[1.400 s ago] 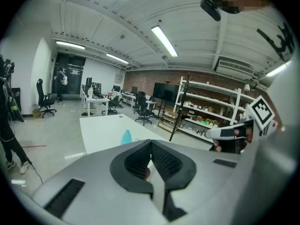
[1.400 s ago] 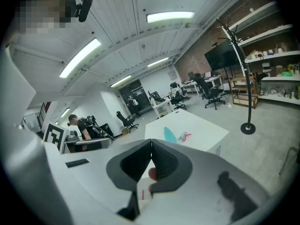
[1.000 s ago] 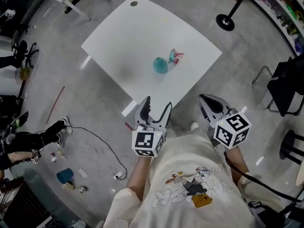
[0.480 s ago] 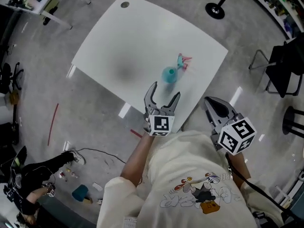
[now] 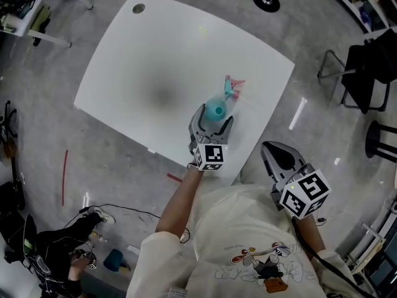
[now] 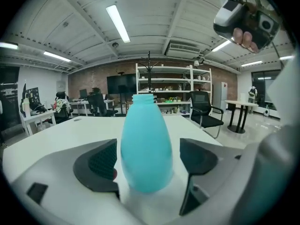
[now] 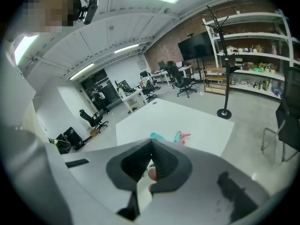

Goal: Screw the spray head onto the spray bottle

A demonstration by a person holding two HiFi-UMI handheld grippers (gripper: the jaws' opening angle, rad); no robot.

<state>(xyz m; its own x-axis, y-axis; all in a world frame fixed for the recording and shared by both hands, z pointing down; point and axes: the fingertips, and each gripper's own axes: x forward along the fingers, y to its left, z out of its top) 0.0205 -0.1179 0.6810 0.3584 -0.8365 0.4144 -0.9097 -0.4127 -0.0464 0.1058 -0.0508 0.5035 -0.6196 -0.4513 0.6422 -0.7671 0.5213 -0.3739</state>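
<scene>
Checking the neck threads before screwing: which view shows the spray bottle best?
Left gripper view: the spray bottle stands close, upright, open neck visible. Head view shows it small from above; right gripper view, a distant sliver.

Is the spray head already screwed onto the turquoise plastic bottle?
No, the turquoise plastic bottle has a bare threaded neck, and the pink-and-teal spray head lies beside it on the white table.

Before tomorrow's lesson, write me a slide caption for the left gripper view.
Left gripper, jaws just opened, straddles an upright, uncapped turquoise spray bottle on the white table.
</scene>
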